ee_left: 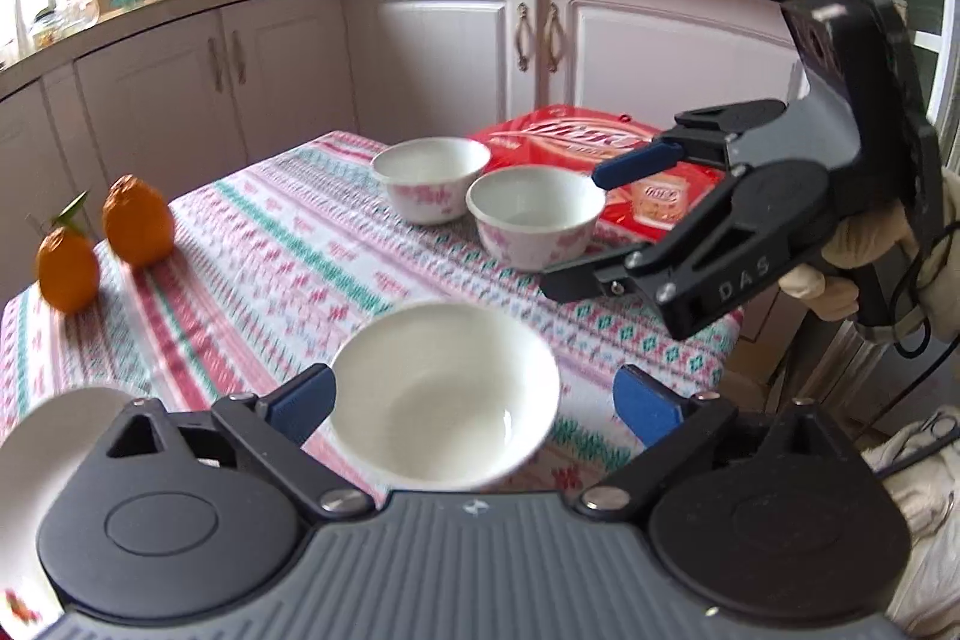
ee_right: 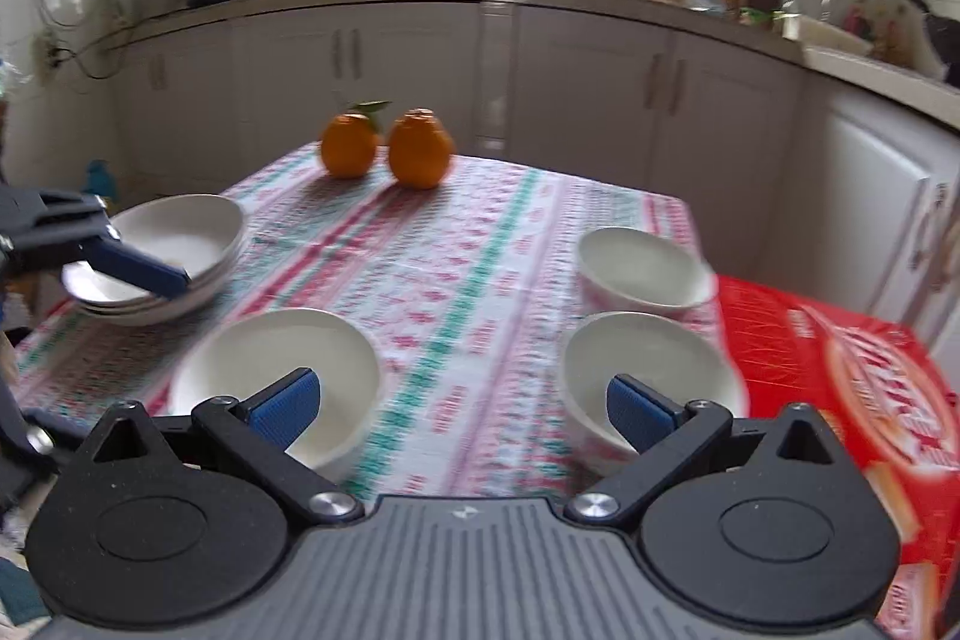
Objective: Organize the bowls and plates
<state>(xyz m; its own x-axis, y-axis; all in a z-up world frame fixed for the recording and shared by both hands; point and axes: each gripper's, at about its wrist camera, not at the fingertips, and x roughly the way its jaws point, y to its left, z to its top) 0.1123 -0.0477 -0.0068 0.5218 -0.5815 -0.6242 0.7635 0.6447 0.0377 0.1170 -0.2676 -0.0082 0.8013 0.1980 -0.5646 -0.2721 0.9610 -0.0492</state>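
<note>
Left wrist view
- Left gripper [ee_left: 474,403]: bottom centre of frame, jaws spread wide, holding nothing; a plain white bowl [ee_left: 444,394] sits on the cloth between the blue pads, apparently untouched.
- Right gripper [ee_left: 585,232]: right of frame, held by a gloved hand [ee_left: 870,256], jaws open and empty, its tips just beside the nearer patterned bowl [ee_left: 534,217].
- Patterned bowls: two, centre frame, the farther patterned bowl [ee_left: 431,178] just beside the nearer; grouped by kind, I judge.
- Red packet [ee_left: 606,160]: one, behind the two bowls at the table's far right.
- Oranges [ee_left: 102,244]: two, left of frame, well apart from the crockery, so out of the way.
- White rim [ee_left: 54,460]: lower left, partly cut off; likely the plate stack.
- Tablecloth [ee_left: 270,280]: one, striped, covering the table.

Right wrist view
- Right gripper [ee_right: 462,403]: bottom centre, jaws fully spread, nothing between them but cloth.
- Plain white bowl [ee_right: 276,370]: lower left, behind the left pad.
- Patterned bowls: two, right of frame, one behind the other, touching the red packet's edge or close to it.
- Plate stack [ee_right: 174,256]: left of frame, three shallow plates nested as far as I can count; already gathered, I judge.
- Left gripper: left edge, one blue finger [ee_right: 141,271] over the stack; its opening cannot be told here.
- Oranges: two, upper centre.
- Remaining work, by judgement: three bowls not yet stacked.
</note>
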